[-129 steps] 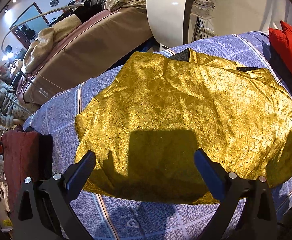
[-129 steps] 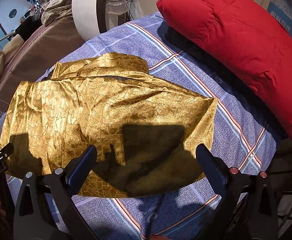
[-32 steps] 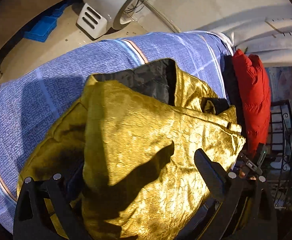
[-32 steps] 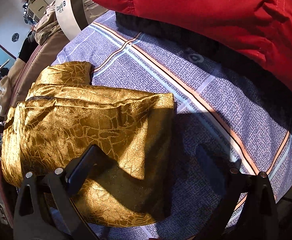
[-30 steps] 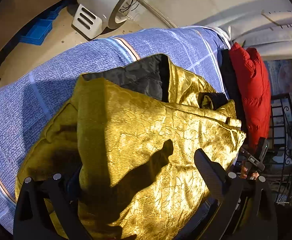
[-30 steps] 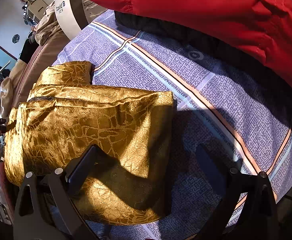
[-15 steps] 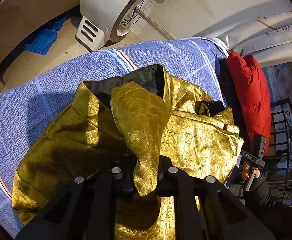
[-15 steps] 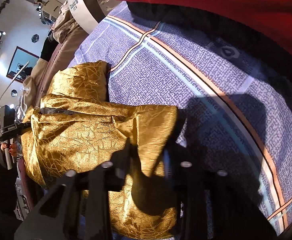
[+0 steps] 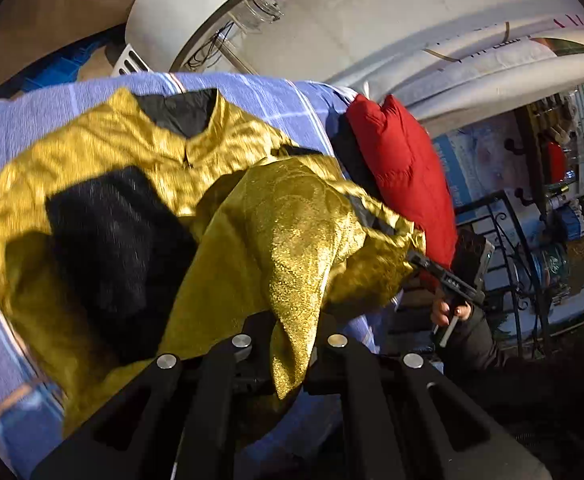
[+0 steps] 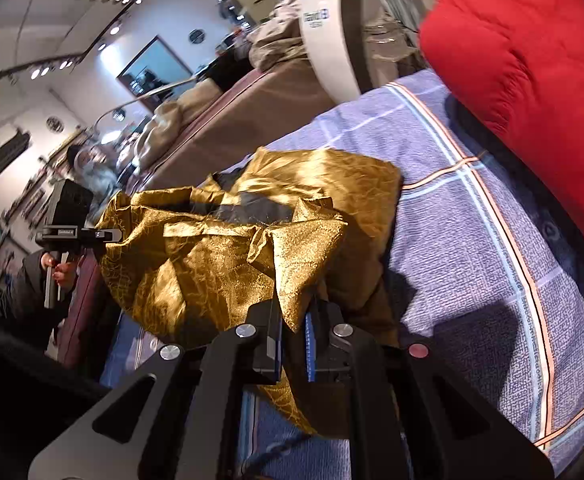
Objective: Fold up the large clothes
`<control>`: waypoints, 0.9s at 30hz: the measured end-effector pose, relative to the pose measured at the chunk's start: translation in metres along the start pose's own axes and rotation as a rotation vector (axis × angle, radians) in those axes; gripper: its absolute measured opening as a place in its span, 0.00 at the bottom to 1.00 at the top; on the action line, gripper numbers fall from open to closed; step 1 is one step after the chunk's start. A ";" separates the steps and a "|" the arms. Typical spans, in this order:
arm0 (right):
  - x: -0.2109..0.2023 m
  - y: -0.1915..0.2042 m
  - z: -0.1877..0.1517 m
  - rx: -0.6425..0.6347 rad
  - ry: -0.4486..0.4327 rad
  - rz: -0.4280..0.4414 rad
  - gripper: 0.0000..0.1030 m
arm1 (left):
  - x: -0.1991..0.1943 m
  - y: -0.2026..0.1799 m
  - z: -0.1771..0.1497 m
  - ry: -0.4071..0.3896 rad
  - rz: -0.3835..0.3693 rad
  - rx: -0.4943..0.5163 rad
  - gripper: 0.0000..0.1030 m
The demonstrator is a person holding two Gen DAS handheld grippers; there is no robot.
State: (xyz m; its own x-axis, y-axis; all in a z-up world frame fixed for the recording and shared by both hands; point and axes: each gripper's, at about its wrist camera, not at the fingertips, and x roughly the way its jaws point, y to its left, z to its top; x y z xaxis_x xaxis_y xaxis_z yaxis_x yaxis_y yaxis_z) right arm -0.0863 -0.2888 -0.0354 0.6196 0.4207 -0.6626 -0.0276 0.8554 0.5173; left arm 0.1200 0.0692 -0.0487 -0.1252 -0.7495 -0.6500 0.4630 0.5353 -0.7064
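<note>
A shiny gold garment (image 9: 164, 168) with a black lining lies on the blue checked bedcover (image 9: 20, 120). My left gripper (image 9: 288, 344) is shut on a gold corner and lifts it off the bed, baring the black lining (image 9: 116, 240). My right gripper (image 10: 292, 340) is shut on another gold corner of the same garment (image 10: 220, 256), raised above the cover (image 10: 471, 248). Each view shows the other gripper pinching the far edge of the cloth.
A red puffy jacket (image 9: 399, 168) lies at the bed's far side, also in the right wrist view (image 10: 531, 60). A white rounded machine (image 9: 196, 12) stands behind the bed. A brown sofa with piled clothes (image 10: 252, 108) is beyond. A black metal rack (image 9: 507, 248) stands beside the bed.
Both grippers went from open over the garment to shut on its corners, and both have lifted the lower edge up and toward the collar, exposing the black lining.
</note>
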 end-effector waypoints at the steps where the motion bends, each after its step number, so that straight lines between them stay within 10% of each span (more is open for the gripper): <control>1: -0.005 0.010 -0.004 -0.047 0.026 0.009 0.09 | -0.004 -0.005 -0.022 0.008 -0.005 -0.005 0.06; 8: -0.020 0.058 -0.077 -0.330 0.328 -0.022 0.09 | -0.020 0.003 -0.194 0.080 0.103 -0.164 0.07; 14: -0.013 0.047 -0.174 -0.567 0.633 -0.215 0.09 | -0.021 0.019 -0.288 0.069 0.281 -0.226 0.14; 19: -0.015 0.017 -0.225 -0.603 0.839 -0.398 0.56 | -0.020 0.024 -0.314 0.080 0.385 -0.200 0.20; 22: -0.034 0.018 -0.224 -0.593 0.790 -0.409 0.56 | -0.032 0.010 -0.308 0.066 0.394 -0.148 0.37; 24: -0.047 0.025 -0.213 -0.558 0.703 -0.387 0.58 | -0.046 0.002 -0.312 0.066 0.381 -0.145 0.91; 27: -0.052 0.037 -0.192 -0.497 0.545 -0.323 0.64 | -0.080 0.007 -0.341 -0.040 0.325 -0.216 0.94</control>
State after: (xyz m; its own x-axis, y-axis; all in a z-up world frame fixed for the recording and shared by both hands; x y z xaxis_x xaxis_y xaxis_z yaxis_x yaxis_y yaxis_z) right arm -0.2699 -0.2212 -0.0854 0.1905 0.1084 -0.9757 -0.3374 0.9406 0.0386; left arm -0.1660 0.2660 -0.0968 0.0342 -0.5394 -0.8413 0.2767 0.8140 -0.5107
